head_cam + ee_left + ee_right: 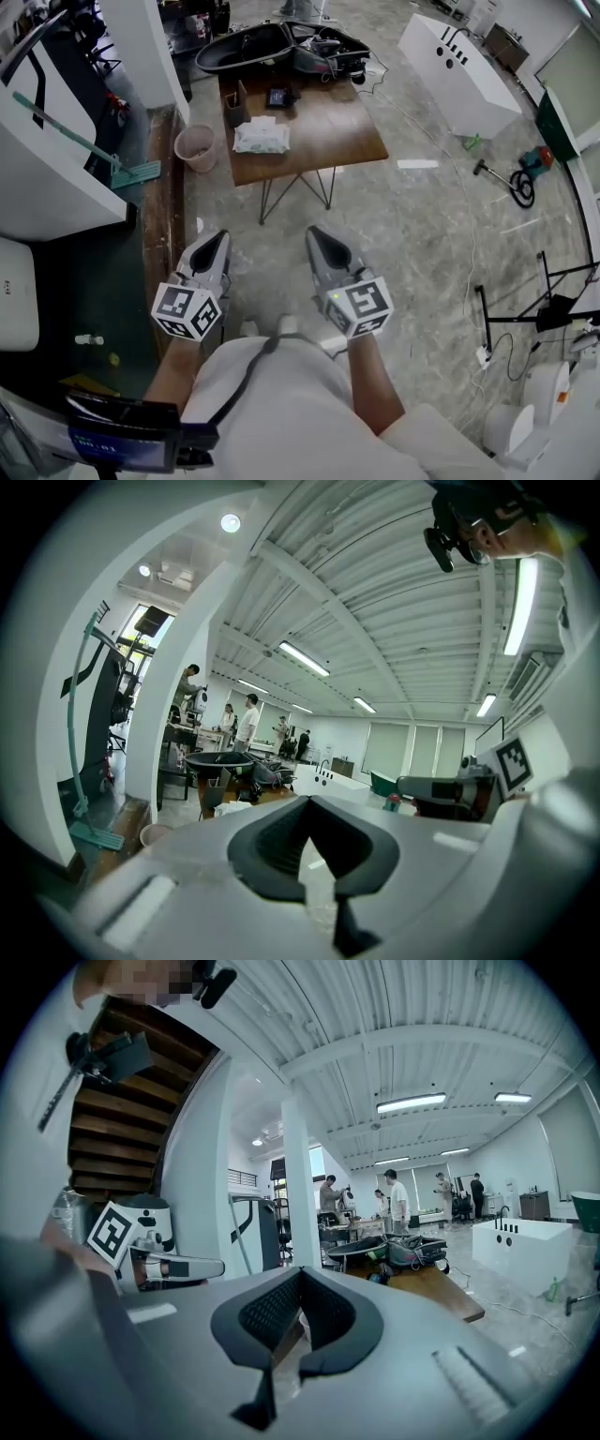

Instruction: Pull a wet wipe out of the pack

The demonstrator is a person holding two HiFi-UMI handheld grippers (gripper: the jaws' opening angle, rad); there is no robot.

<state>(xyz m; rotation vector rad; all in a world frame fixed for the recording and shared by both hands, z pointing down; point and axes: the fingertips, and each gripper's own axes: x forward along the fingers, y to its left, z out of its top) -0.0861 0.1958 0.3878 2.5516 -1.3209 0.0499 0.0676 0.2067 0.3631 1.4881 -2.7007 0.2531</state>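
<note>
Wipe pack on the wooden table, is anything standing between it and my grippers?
Nothing visible does. Only bare floor lies between the left gripper, the right gripper and the table; the wipe pack lies toward its near edge.

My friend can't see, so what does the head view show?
The left gripper and right gripper, both shut and empty, point at a wooden table across the floor. A white wipe pack lies on it, far from both.
</note>
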